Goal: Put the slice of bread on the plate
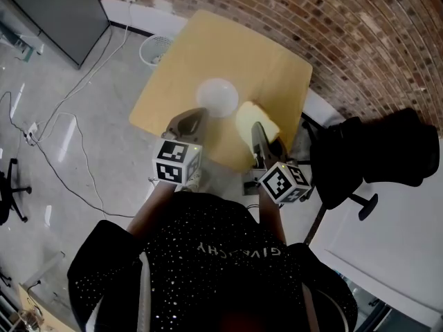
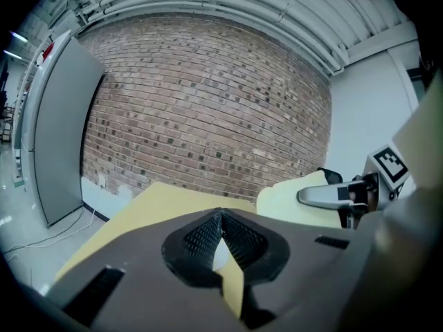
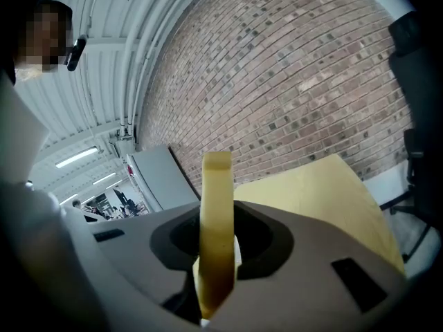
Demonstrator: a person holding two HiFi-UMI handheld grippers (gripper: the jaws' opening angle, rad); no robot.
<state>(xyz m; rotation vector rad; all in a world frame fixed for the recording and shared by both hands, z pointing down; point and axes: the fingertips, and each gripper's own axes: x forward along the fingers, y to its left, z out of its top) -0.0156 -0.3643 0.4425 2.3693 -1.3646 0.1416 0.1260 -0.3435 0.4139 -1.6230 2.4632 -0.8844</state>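
A pale yellow slice of bread stands on edge over the near right part of the wooden table, with my right gripper shut on it. In the right gripper view the slice rises upright between the jaws. A white plate sits near the table's front middle, just left of the slice. My left gripper hovers at the plate's near left edge, its jaws closed together with nothing in them. The left gripper view shows the slice and the right gripper at its right.
A white wire basket stands on the floor left of the table. A black office chair is close on the right. Cables trail over the grey floor, and a brick wall runs behind the table.
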